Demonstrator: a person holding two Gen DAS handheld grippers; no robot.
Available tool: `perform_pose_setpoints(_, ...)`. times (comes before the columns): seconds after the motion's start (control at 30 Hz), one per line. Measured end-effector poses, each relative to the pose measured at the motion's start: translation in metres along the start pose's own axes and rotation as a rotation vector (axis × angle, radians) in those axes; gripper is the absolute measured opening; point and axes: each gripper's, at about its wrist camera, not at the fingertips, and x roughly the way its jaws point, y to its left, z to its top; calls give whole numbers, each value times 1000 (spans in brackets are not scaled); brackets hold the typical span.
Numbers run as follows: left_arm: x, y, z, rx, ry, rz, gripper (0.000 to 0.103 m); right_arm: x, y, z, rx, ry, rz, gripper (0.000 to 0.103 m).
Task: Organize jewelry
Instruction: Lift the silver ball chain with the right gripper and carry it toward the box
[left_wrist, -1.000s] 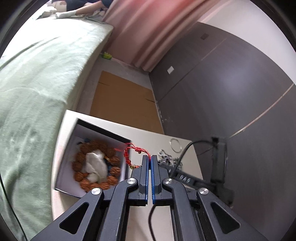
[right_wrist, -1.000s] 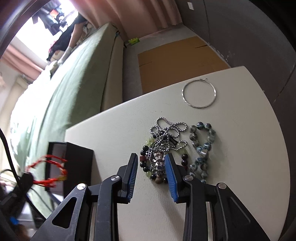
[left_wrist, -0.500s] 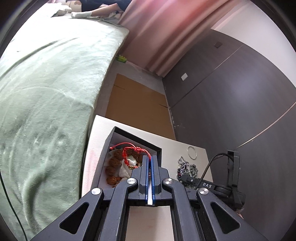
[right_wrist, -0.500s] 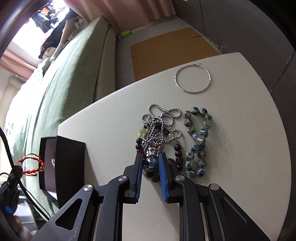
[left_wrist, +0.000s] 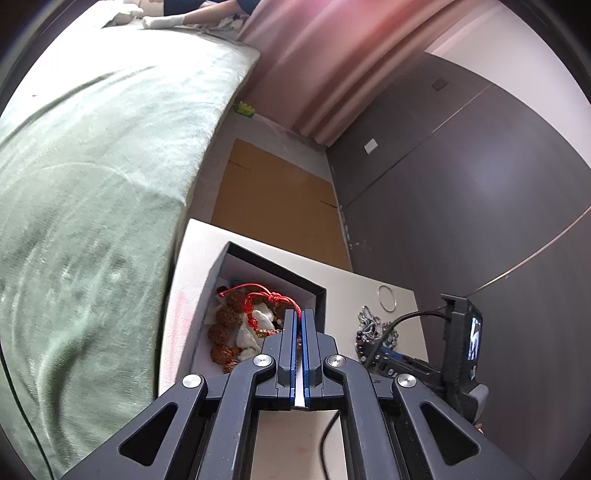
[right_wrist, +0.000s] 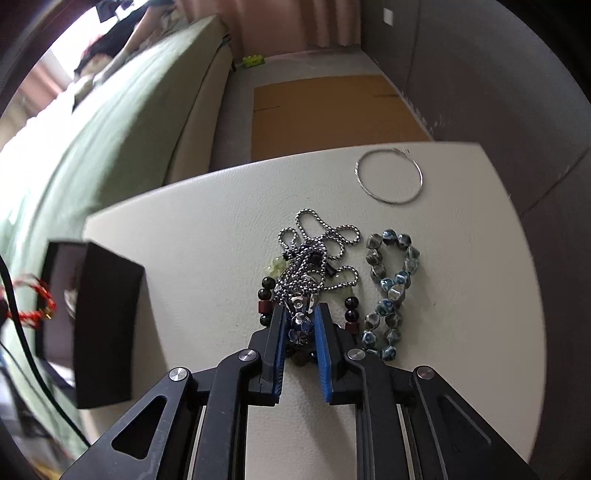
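Note:
My left gripper (left_wrist: 299, 313) is shut on a red cord bracelet (left_wrist: 258, 301) and holds it over the open black jewelry box (left_wrist: 275, 267), which holds brown beads and a white cloth. The box (right_wrist: 105, 317) and the bracelet (right_wrist: 35, 304) also show at the left in the right wrist view. My right gripper (right_wrist: 300, 312) is shut on the pendant of a silver ball-chain necklace (right_wrist: 317, 254) that lies on the white table (right_wrist: 207, 236), over a dark bead bracelet (right_wrist: 267, 295).
A blue-grey bead bracelet (right_wrist: 391, 291) lies right of the necklace. A thin silver hoop (right_wrist: 388, 177) lies at the table's far edge. A green bed (left_wrist: 81, 184) runs along the left. Cardboard (left_wrist: 273, 199) lies on the floor beyond the table.
My left gripper carried the red bracelet from beside the box to over its inside. My right gripper closed from open onto the necklace pendant.

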Motion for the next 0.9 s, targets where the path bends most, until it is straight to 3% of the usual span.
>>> perform_pose_setpoints(0.07,3,-1,-1,-5,4,-19,1,0,6,-1,-35,-11,-25,16)
perform_pose_setpoints(0.17,9,-4,-2,-16,10,-46,1,-4,0,-1,3,-8,35,16)
perform_pose_setpoints(0.4,15,6,2,-82,50,-20,5,-60,-12,4,60,-168,177,15)
perform_pose_setpoints(0.47,11,9,3,-93,39,-21,21,-74,-13,4,68,-207,216,15)
perform_pose_setpoints(0.53,5,12,4,-110,8,-24,61,-89,-11,4,72,-246,243,15)
perform_pose_setpoints(0.6,-6,13,5,-116,-44,-26,73,-106,-10,4,77,-286,274,15)
perform_pose_setpoints(0.9,-14,16,9,-113,-65,-24,74,-180,2,-5,89,-467,358,16)
